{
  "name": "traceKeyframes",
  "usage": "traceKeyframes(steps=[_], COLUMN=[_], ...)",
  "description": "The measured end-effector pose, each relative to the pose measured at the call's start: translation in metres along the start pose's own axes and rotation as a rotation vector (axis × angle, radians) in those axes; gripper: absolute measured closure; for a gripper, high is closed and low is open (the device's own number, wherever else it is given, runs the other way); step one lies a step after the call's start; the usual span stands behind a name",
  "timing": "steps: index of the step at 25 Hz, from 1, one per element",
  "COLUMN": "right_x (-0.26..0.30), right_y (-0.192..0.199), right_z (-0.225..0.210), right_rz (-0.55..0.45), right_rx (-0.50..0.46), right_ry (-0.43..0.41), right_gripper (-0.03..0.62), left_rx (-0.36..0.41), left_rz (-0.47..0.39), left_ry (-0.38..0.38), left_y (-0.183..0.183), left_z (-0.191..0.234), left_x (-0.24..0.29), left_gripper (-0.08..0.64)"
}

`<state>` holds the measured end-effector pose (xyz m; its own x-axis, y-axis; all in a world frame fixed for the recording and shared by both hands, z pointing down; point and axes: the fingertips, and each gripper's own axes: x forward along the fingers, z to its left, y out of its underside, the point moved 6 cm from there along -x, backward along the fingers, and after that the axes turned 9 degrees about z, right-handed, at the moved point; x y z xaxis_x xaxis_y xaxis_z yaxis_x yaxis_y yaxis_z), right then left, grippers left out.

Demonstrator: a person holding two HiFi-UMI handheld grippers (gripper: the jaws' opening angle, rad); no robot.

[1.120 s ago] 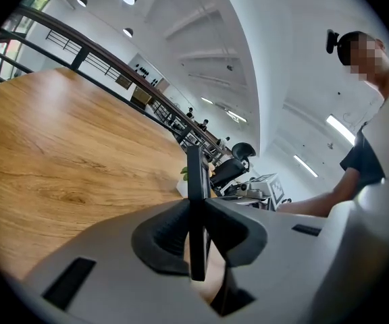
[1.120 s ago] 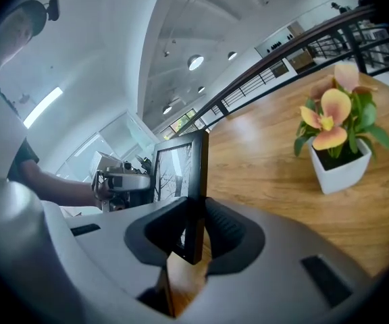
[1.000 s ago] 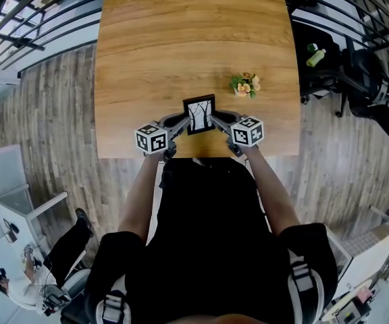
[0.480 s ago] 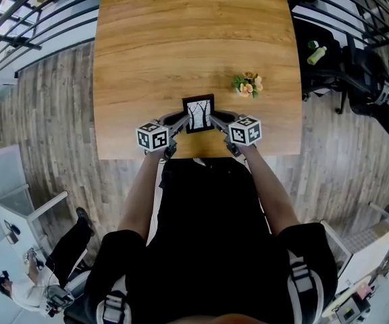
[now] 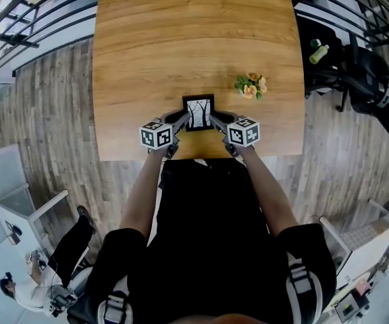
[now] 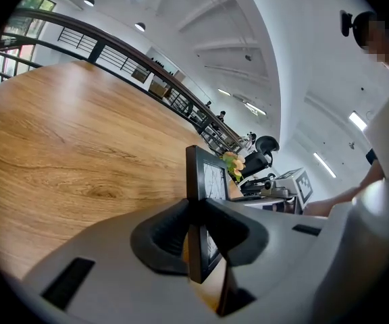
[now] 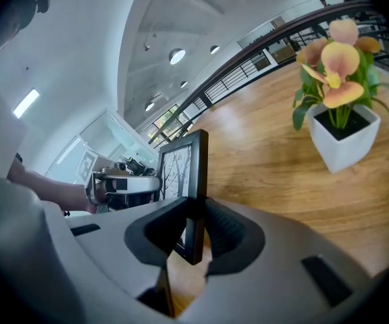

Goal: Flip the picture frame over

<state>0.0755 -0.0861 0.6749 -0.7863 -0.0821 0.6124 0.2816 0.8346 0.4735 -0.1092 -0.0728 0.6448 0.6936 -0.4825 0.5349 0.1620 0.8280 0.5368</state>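
The black picture frame (image 5: 198, 112), with a tree drawing that faces me, is held near the front edge of the wooden table (image 5: 181, 39). My left gripper (image 5: 183, 119) is shut on its left side and my right gripper (image 5: 214, 119) on its right side. In the left gripper view the frame (image 6: 198, 174) stands edge-on, pinched between the dark pads (image 6: 161, 238). The right gripper view shows the frame (image 7: 194, 167) clamped the same way between its pads (image 7: 225, 235). The frame's lower edge hangs close over the table; I cannot tell whether it touches.
A small white pot of orange flowers (image 5: 251, 86) stands on the table to the right of the frame, large in the right gripper view (image 7: 340, 123). Railings and office chairs (image 5: 356, 73) lie beyond the table. Another person sits at the lower left (image 5: 39, 282).
Both grippers have sunk a little toward the table with the frame still between them. The grip looks unchanged.
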Motion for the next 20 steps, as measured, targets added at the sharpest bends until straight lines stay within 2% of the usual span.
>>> traceKeyframes(steps=[10, 20], right_x=[0.021, 0.036], right_y=[0.003, 0.000], right_z=[-0.009, -0.015], right_rz=[0.022, 0.020], right_rx=[0.042, 0.046], right_ry=[0.061, 0.131], right_gripper=[0.500, 0.497], left_rx=[-0.010, 0.046], left_rz=[0.033, 0.078], left_ry=[-0.061, -0.111], left_y=[0.003, 0.000], left_z=[0.020, 0.039], left_x=[0.011, 0.024], left_gripper=[0.468, 0.456])
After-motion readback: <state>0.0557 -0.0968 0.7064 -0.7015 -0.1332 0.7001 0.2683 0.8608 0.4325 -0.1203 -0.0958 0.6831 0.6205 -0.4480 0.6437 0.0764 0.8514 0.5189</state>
